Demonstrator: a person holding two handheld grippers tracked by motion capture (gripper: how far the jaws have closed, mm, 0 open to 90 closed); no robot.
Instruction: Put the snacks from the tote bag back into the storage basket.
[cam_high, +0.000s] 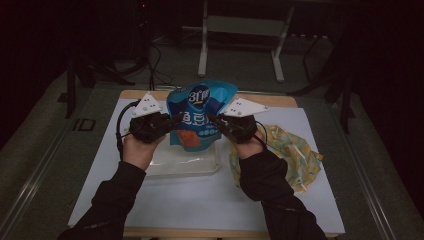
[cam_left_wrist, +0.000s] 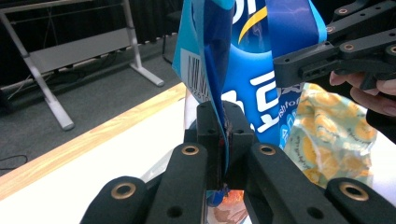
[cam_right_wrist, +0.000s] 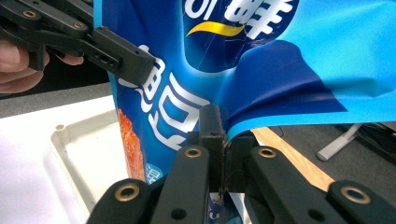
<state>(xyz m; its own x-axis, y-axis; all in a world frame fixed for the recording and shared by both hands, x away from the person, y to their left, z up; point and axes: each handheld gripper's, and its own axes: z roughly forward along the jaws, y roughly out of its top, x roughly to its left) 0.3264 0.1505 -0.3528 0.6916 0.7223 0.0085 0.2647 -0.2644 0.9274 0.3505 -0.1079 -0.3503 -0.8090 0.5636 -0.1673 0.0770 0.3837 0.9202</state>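
- High view: blue bag (cam_high: 199, 114) held upright above a clear tray (cam_high: 200, 162) on the white table (cam_high: 200, 200), left gripper (cam_high: 172, 121) and right gripper (cam_high: 214, 120) each clamped on a side edge; yellow bag (cam_high: 295, 155) lies just right.
- Left gripper view: jaws closed on the bag's edge (cam_left_wrist: 219, 93).
- Right gripper view: jaws pinch the opposite edge (cam_right_wrist: 261, 93); tray (cam_right_wrist: 84, 149) below.
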